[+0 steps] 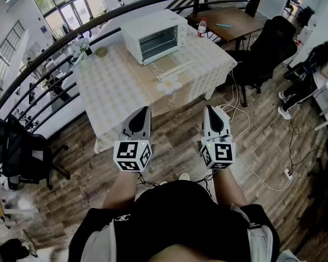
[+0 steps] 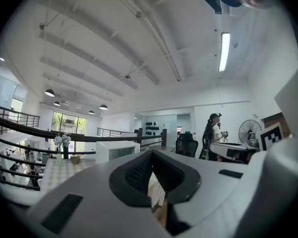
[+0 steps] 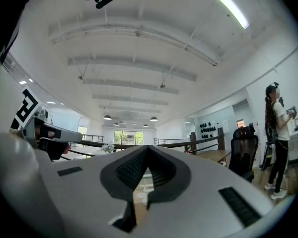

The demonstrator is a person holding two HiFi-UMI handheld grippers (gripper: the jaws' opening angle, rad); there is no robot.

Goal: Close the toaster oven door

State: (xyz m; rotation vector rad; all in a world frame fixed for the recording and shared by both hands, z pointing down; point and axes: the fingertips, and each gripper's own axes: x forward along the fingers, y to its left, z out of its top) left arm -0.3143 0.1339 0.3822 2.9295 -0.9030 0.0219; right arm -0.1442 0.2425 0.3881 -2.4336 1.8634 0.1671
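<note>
The white toaster oven stands at the far side of a table with a checked cloth; its glass door looks upright against the front. Both grippers are held level over the wooden floor, near the person's body and well short of the table. My left gripper has its jaws together with nothing between them, and in the left gripper view the toaster oven shows far beyond the left gripper. My right gripper is likewise shut and empty; in the right gripper view the right gripper hides the oven.
On the table are a vase of flowers, a small bowl, a long white strip and a flower-shaped mat. A black office chair stands at the table's right, another chair at left. Cables lie on the floor.
</note>
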